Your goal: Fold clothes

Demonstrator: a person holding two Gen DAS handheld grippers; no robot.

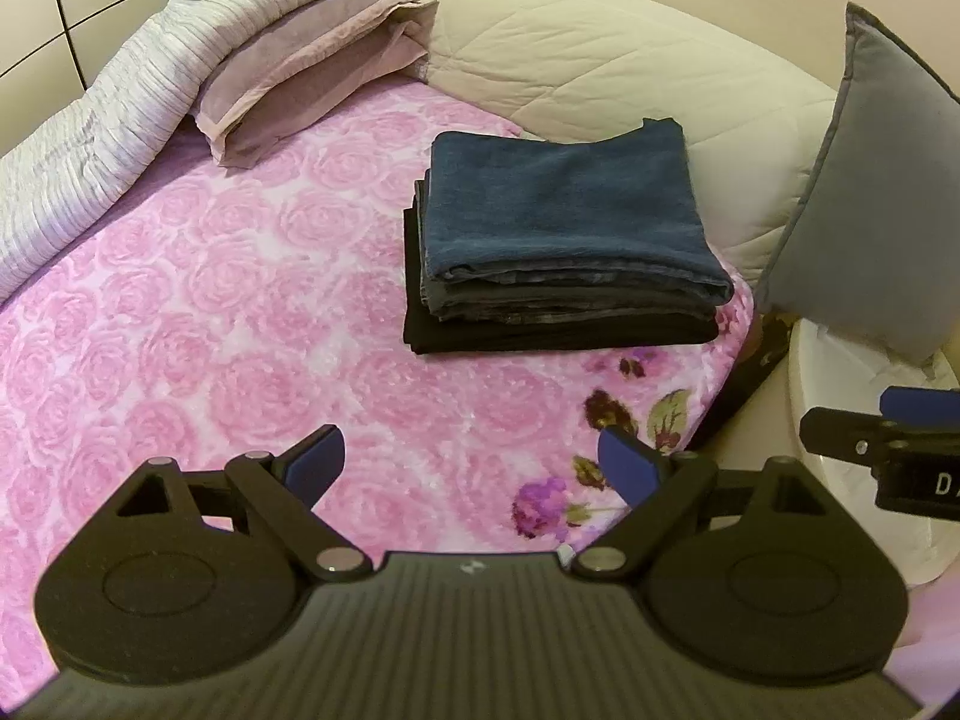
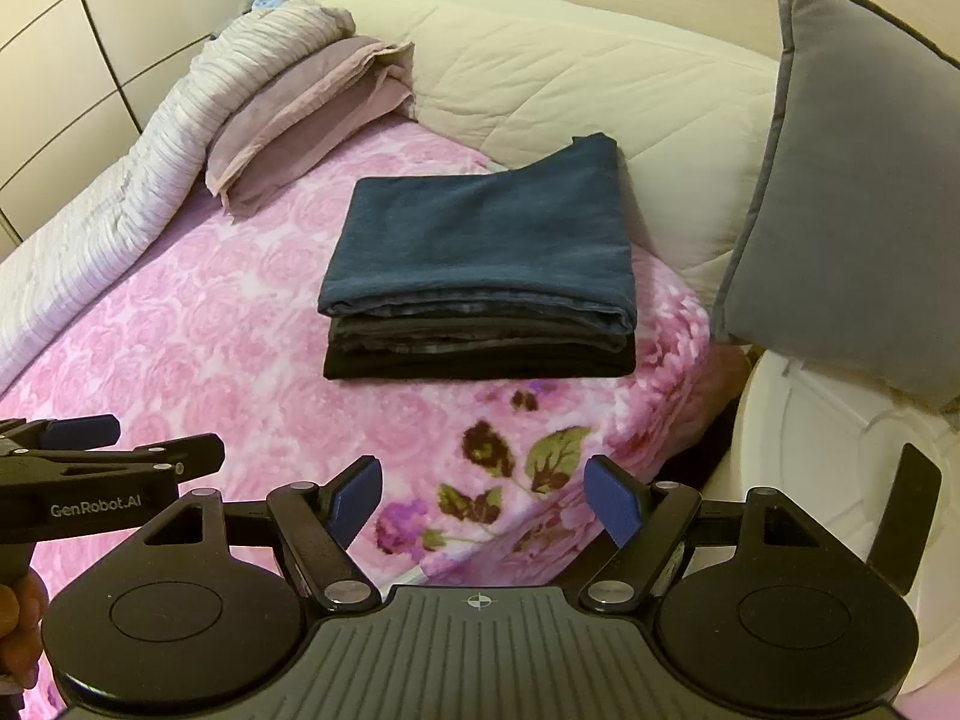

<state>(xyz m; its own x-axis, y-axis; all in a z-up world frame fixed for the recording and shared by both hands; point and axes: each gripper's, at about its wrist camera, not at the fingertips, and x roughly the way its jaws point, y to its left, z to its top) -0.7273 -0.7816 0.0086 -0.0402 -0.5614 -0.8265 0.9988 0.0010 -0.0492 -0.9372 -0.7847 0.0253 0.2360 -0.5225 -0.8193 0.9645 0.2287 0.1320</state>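
A stack of folded clothes [image 1: 558,240] lies on the pink rose blanket [image 1: 210,300], near the bed's right edge; it also shows in the right wrist view [image 2: 480,276]. A dark blue garment [image 2: 486,228] is on top, with grey and black pieces [image 2: 474,363] under it. My left gripper [image 1: 474,468] is open and empty, held above the blanket in front of the stack. My right gripper [image 2: 483,507] is open and empty, over the blanket's flowered corner. Each gripper shows at the edge of the other's view: the right one [image 1: 888,450] and the left one [image 2: 90,450].
A mauve pillow [image 1: 312,66] and a rolled striped quilt [image 1: 120,120] lie at the bed's far left. A cream padded headboard [image 1: 600,48] curves behind the stack. A grey cushion [image 2: 840,210] stands at the right over a white round surface [image 2: 810,438].
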